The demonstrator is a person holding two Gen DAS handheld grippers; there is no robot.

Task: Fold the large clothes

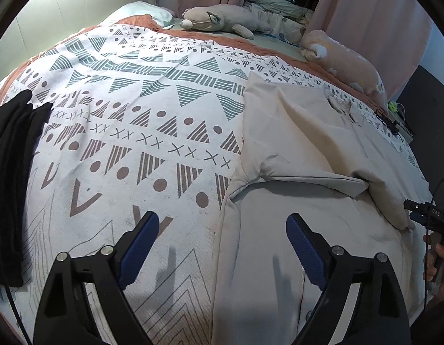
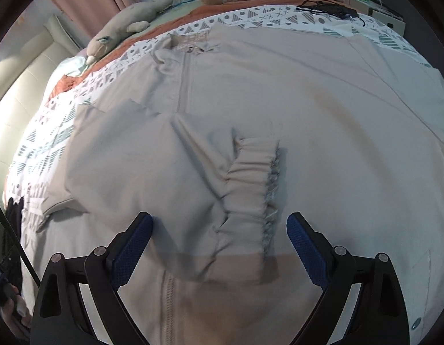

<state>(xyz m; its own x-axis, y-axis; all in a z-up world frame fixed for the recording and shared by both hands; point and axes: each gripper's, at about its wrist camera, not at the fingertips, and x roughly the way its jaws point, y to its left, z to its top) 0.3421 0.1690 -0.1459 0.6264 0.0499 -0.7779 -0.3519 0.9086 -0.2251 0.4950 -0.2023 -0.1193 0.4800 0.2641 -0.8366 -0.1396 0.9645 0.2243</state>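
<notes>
Beige jacket (image 2: 279, 109) flat on patterned bedspread (image 1: 121, 115), zip up, one sleeve (image 2: 164, 172) folded across chest, gathered cuff (image 2: 250, 189) uppermost. Left gripper (image 1: 222, 247) fingers wide apart, holding nothing, above jacket's edge. Right gripper (image 2: 219, 244) fingers wide apart, empty, straddling cuff.

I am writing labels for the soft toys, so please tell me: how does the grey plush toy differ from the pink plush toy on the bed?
The grey plush toy is grey with a white snout; the pink plush toy is pink with small printed patterns. The grey one lies near the pillow; the pink one lies nearer the beige jacket. Both lie flat on the bed, beyond the patterned blanket.
</notes>
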